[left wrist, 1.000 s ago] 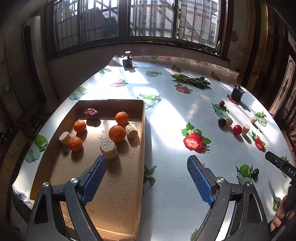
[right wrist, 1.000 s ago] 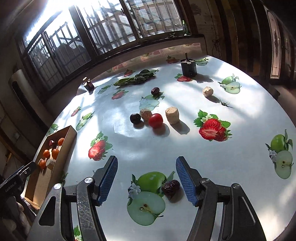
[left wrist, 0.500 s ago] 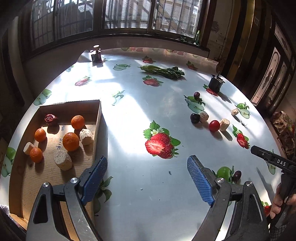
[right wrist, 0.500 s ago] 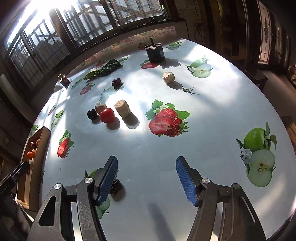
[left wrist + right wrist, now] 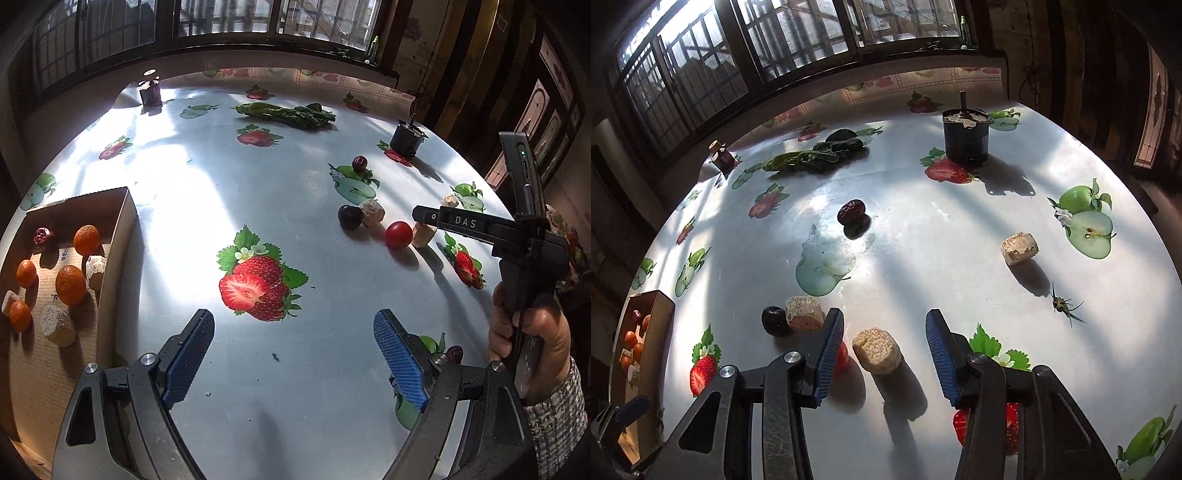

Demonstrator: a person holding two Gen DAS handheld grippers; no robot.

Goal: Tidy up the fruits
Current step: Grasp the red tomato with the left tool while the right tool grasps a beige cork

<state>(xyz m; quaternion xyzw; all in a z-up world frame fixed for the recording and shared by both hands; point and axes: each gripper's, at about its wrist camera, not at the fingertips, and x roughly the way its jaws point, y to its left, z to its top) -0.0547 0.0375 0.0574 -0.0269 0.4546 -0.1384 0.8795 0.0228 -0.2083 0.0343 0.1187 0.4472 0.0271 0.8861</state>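
Sunlit table (image 5: 923, 258) with fruit-print cloth under both tools. Our right gripper (image 5: 884, 343) hangs jaws apart, empty, with the beige cork-like cylinder (image 5: 877, 350) between its fingers; the red tomato (image 5: 843, 356) is touching or just beside the left finger (image 5: 829, 347), half hidden. We judge the tomato sits off-centre left, so shift left before closing. Dark plum (image 5: 774, 320) and another cylinder (image 5: 804, 314) crowd that side; right is open. Left gripper (image 5: 293, 354) is spread wide, empty, nearer the cardboard box (image 5: 122, 236) of oranges (image 5: 70, 284).
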